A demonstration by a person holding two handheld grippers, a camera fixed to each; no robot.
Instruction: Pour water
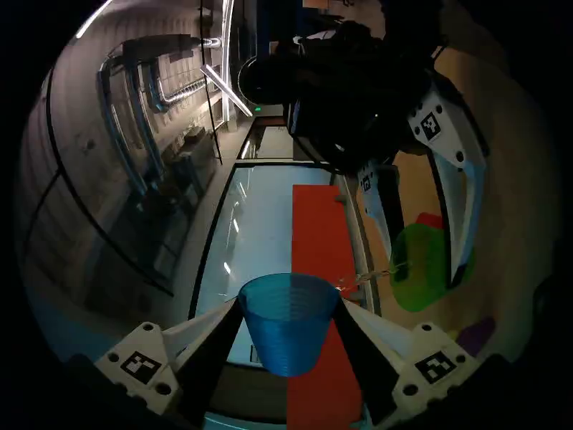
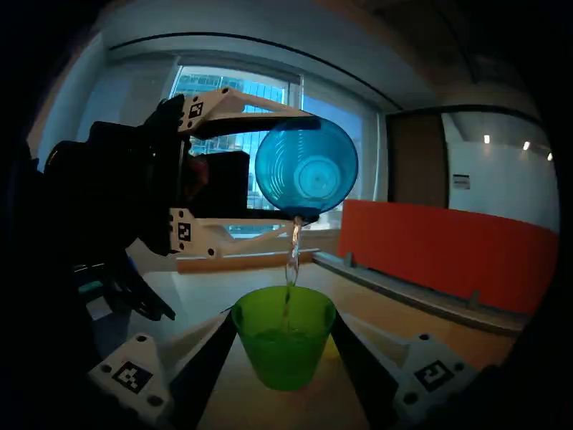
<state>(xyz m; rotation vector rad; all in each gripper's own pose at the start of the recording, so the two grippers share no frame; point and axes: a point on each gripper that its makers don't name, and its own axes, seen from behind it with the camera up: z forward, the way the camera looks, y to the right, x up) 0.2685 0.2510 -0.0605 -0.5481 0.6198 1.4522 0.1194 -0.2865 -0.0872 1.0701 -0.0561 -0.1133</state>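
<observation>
At lower centre, our right gripper (image 2: pixel 284 324) clamps the green cup (image 2: pixel 284 355). Above it, our left gripper (image 2: pixel 316 167) clamps the tipped blue cup (image 2: pixel 304 172). We should aim the thin stream (image 2: pixel 292 251) mid-cup, tilting slowly.

The table (image 2: pixel 279 412) has a pale wooden top, smooth and evenly lit. Along its far edge runs a grey rail (image 2: pixel 401 287), and just behind the rail stands an orange screen (image 2: pixel 451 247). A green cup (image 2: pixel 285 344) is low over the near part of the top (whether its base touches the wood cannot be told), and a small yellow thing (image 2: pixel 330 350) lies just behind it. In the left gripper view the same wood shows as a tan field. A red patch (image 1: pixel 430 219) and a purple patch (image 1: pixel 476 335) lie on it, well apart, with the green cup between them. Both patches are too blurred to name.
</observation>
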